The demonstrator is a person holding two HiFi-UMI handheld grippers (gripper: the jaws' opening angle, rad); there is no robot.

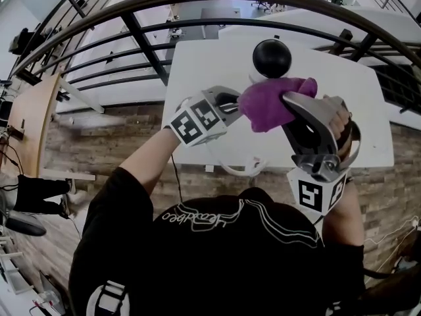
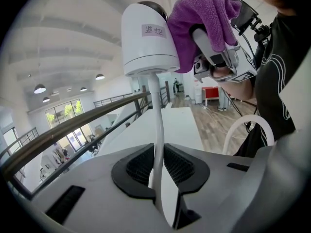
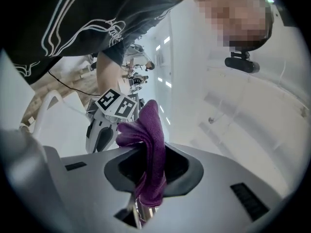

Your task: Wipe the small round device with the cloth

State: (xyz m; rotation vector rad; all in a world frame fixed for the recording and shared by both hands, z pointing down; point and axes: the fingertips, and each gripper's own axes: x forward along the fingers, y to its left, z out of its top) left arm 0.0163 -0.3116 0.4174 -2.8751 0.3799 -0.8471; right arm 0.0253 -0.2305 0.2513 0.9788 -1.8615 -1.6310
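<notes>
The small round device (image 2: 148, 38) has a white body and a black dome (image 1: 272, 58); it sits on a thin white stem (image 2: 155, 115). My left gripper (image 2: 158, 171) is shut on that stem and holds the device up in the air. My right gripper (image 3: 148, 174) is shut on a purple cloth (image 3: 150, 130). In the left gripper view the bunched cloth (image 2: 204, 13) presses against the device's right side, with the right gripper (image 2: 218, 57) just behind it. In the head view the cloth (image 1: 270, 103) lies between the left gripper (image 1: 227, 107) and the right gripper (image 1: 289, 104), just below the dome.
A white table (image 1: 197, 64) lies below the grippers, beside a black metal railing (image 1: 145, 38). A loop of white cable (image 1: 243, 170) hangs near the person's chest. Wood flooring runs under the table's near edge.
</notes>
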